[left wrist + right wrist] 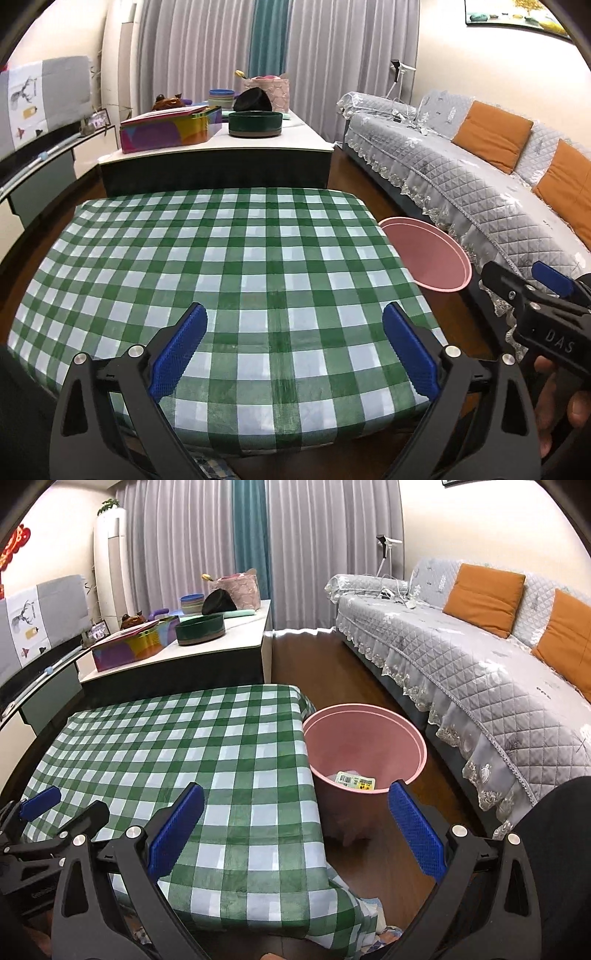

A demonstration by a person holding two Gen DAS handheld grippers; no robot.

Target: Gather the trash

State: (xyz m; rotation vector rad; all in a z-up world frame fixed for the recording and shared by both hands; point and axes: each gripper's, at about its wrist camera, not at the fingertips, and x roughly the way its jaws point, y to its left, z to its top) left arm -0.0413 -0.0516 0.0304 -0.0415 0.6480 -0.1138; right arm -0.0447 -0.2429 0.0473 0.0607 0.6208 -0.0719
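Right wrist: wrapper (355, 780) inside bin (417, 771)

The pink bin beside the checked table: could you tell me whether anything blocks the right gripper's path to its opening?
Nothing visible does. The right gripper is open and empty, and the pink bin stands uncovered on the floor past the checked table edge, with a labelled packet already inside.

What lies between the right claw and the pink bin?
Nothing: only bare wooden floor separates the open right claw from the pink bin. The checked tablecloth lies to the left. The right wrist view shows this.
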